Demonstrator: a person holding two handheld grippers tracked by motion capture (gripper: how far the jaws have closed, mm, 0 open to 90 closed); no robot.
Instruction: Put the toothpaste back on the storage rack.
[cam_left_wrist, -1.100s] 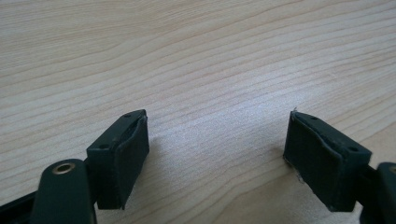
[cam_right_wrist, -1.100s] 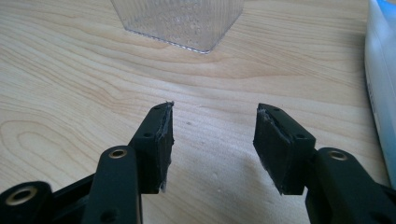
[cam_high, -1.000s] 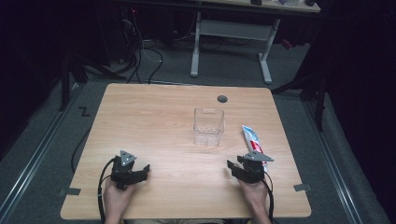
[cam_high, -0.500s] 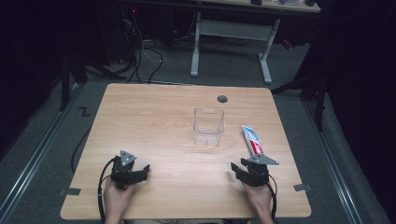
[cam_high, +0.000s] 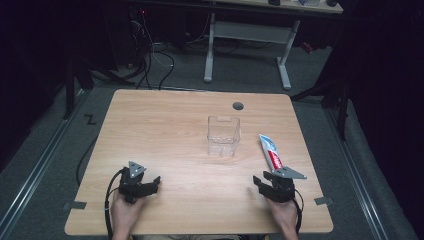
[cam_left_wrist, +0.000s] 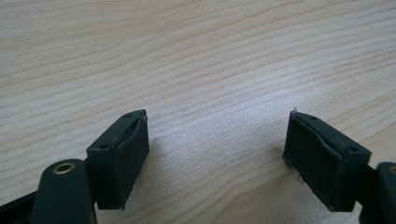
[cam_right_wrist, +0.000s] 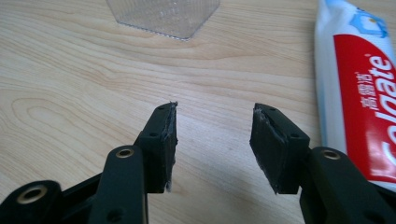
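One clear plastic container (cam_high: 223, 135) is seen empty at the table's (cam_high: 165, 120) middle; a toothpaste tube (cam_high: 270, 152) lies near the right edge. The right gripper (cam_right_wrist: 212, 140), partly open with its jaws just closing on nothing, is just beside the tube; the left gripper (cam_left_wrist: 217, 154), wide open, holds nothing.

Dark rm, grey floor (cam_high: 45, 150), white desk (cam_high: 250, 35)

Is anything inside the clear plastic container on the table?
The clear container looks empty: the wood of the table shows through its walls. The toothpaste tube lies outside it. Glare could hide something small.
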